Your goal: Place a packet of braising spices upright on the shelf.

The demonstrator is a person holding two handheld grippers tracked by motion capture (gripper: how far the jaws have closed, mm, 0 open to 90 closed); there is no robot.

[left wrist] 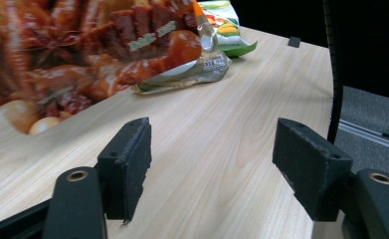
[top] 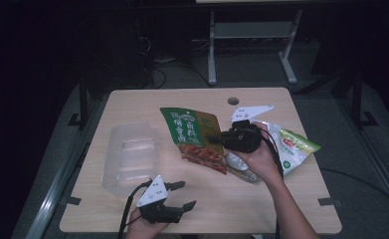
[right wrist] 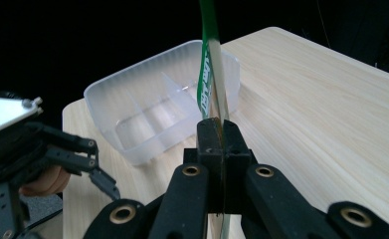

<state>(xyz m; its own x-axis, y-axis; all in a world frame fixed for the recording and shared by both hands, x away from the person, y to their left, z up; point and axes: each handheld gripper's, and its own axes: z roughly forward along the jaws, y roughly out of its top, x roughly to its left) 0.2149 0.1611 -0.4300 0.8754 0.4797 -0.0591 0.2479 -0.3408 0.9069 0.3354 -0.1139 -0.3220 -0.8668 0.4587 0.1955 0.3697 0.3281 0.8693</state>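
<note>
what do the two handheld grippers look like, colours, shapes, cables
Both are black, with linkage arms pinned by brass-coloured rivets. The left gripper has wedge-shaped jaws with rough dark pads. A pale three-cornered plate with small dark marks tops it, and a black cable trails from it. The right gripper has the same plate on top. No sleeves show on the forearms.

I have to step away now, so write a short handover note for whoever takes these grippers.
Right gripper: shut on the edge of the seasoning pouch, held lifted over the table's middle.
Left gripper: open, empty, near the front edge.
Clear bin: left of the pouch, looks empty.
Green bag: lying on the table at the right.
Done: pouch gripped.
Left: probably move the pouch to the bin, maybe the green bag after.
</note>
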